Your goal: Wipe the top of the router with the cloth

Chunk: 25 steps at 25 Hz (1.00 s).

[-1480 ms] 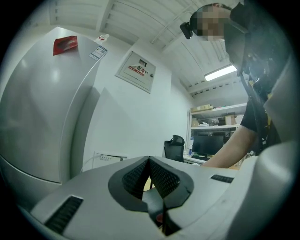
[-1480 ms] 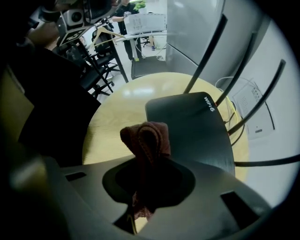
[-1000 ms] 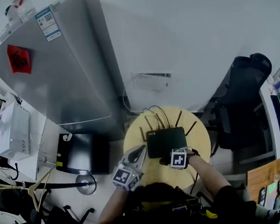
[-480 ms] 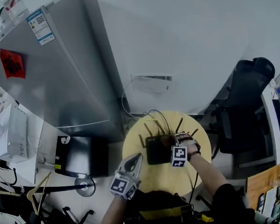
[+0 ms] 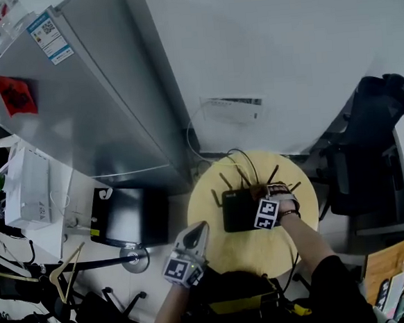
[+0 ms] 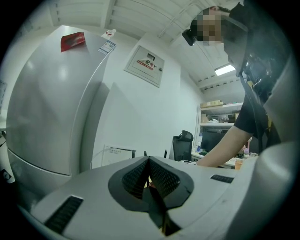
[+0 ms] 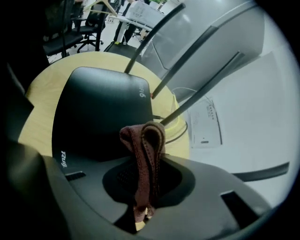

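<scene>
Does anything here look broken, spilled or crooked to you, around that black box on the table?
Nothing looks spilled or damaged. The router lies flat on the round table. Only its antennas look untidy, fanning out at different angles. The cloth is bunched in the right claw.

The right gripper [image 5: 263,191], clamped on the cloth [image 7: 146,150], has travelled from the router's [image 5: 237,210] 6 o'clock edge across its top to the 2 o'clock corner. The left gripper [image 5: 196,233] has withdrawn from the router to the table's [image 5: 251,254] 8 o'clock rim.
</scene>
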Available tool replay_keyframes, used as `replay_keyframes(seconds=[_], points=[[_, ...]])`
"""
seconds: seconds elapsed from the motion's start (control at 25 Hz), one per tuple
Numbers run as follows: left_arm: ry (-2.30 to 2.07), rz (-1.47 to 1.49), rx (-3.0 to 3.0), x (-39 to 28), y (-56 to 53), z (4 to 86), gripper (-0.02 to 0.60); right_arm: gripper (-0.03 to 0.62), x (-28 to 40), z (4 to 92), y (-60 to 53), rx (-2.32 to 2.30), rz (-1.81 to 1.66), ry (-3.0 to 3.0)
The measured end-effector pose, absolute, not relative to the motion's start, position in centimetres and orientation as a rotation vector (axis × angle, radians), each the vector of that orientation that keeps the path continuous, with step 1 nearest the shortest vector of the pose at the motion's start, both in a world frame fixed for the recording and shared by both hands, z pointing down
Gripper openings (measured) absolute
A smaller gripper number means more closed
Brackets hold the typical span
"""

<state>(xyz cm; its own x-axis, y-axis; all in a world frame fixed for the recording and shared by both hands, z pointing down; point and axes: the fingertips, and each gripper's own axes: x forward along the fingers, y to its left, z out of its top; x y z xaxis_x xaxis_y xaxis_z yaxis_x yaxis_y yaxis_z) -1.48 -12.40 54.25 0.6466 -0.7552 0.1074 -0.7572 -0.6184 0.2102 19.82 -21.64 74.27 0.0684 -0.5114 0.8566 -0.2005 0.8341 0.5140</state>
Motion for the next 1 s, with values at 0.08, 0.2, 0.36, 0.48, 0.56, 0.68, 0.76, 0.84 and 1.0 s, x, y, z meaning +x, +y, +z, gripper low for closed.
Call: replay_keyframes(seconds=[0.08, 0.2, 0.36, 0.48, 0.56, 0.68, 0.76, 0.84, 1.0], points=[[-1.219, 0.024, 2.629, -1.3, -12.4, 54.5, -0.003, 0.06, 19.8, 74.5, -21.3, 0.612, -0.187, -1.532], [-1.195, 0.022, 2.654, -0.6, -12.5, 54.3, -0.003, 0.06, 19.9, 74.5, -20.6, 0.625, -0.061, -1.544], [-1.144, 0.012, 2.691, 0.7, -12.5, 53.7, -0.003, 0.06, 20.0, 74.4, -18.4, 0.556, 0.018, -1.514], [-1.116, 0.007, 2.712, 1.5, -12.6, 53.3, -0.003, 0.06, 20.0, 74.4, -17.4, 0.547, 0.032, -1.514], [-1.101, -0.002, 2.719, 1.9, -12.6, 53.0, -0.003, 0.06, 20.1, 74.4, -16.8, 0.55, 0.043, -1.516], [-1.089, -0.003, 2.72, 2.4, -12.3, 52.9, -0.003, 0.06, 20.2, 74.5, -15.7, 0.537, 0.046, -1.514], [-1.081, -0.008, 2.732, 2.6, -12.2, 52.7, -0.003, 0.06, 20.2, 74.5, -14.8, 0.532, 0.05, -1.516], [-1.073, -0.014, 2.747, 2.8, -11.9, 52.6, -0.003, 0.06, 20.4, 74.5, -14.1, 0.536, 0.058, -1.521], [-1.051, -0.011, 2.743, 3.1, -11.0, 52.3, -0.003, 0.06, 20.8, 74.6, -12.3, 0.542, 0.076, -1.526]])
